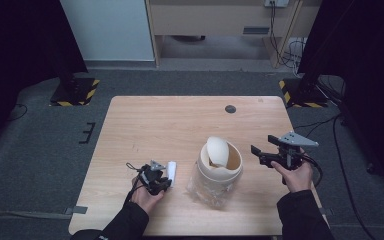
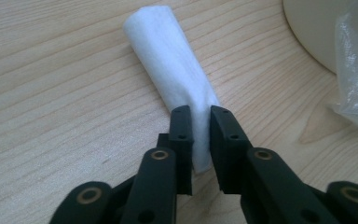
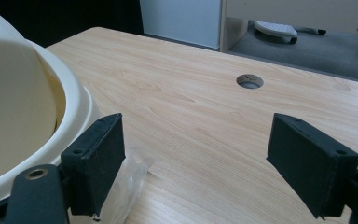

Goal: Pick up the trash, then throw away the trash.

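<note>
A soft white paper roll [image 2: 175, 79], fibrous and slightly flattened, lies on the pale wood-grain table [image 1: 170, 125] near its front edge, toward the front left corner. The left gripper [image 2: 200, 119] is clamped on the roll's near end, its matte black jaws pinching the paper in. Just to the right stands a smooth cream plastic bin [image 1: 222, 167] with a rounded swing lid tilted up, crinkled clear film [image 1: 202, 187] around its base. The right gripper [image 1: 260, 152] hangs near the table's right edge beside the bin, its jaws wide apart with nothing between them. The far half of the table lies bare up to a round cable hole [image 1: 230, 109] by the far edge.
</note>
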`<state>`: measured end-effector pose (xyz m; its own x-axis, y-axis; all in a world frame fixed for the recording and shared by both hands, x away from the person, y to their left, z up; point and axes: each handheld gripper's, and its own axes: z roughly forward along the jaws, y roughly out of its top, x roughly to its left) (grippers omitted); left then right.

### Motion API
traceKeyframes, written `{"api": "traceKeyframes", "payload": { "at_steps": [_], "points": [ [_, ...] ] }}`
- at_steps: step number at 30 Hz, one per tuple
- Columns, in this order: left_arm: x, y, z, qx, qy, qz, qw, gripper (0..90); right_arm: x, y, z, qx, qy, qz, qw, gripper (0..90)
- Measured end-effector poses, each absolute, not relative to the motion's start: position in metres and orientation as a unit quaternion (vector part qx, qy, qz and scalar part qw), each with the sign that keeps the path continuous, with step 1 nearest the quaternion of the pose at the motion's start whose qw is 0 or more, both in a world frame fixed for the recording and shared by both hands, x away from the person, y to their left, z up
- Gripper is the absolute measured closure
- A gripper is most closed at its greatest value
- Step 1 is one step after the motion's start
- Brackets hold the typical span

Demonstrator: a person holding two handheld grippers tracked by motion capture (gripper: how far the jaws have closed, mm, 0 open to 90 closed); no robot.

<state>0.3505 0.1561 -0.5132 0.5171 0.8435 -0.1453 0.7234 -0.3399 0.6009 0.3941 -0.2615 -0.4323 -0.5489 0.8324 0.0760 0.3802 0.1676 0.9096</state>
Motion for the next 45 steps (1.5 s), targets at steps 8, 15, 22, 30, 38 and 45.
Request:
{"api": "traceKeyframes", "payload": {
  "at_steps": [8,15,22,30,38,45],
  "points": [
    [0.349,0.159,-0.499,0.811,0.459,0.141,0.335,84.1,0.394,-0.264,-0.431,0.415,0.729,0.494,0.229,18.8],
    [0.345,0.169,-0.476,0.780,0.448,0.187,0.395,84.2,0.393,-0.267,-0.430,0.419,0.725,0.495,0.232,18.8],
    [0.338,0.176,-0.460,0.758,0.424,0.227,0.441,84.2,0.394,-0.270,-0.428,0.422,0.721,0.498,0.233,19.0],
    [0.335,0.184,-0.447,0.729,0.416,0.234,0.490,84.4,0.393,-0.272,-0.426,0.425,0.715,0.504,0.234,19.6],
    [0.329,0.183,-0.431,0.709,0.389,0.257,0.529,84.6,0.391,-0.275,-0.418,0.423,0.702,0.522,0.237,21.1],
    [0.322,0.185,-0.414,0.694,0.367,0.285,0.549,84.5,0.390,-0.274,-0.410,0.414,0.699,0.533,0.238,21.3]
  ]
}}
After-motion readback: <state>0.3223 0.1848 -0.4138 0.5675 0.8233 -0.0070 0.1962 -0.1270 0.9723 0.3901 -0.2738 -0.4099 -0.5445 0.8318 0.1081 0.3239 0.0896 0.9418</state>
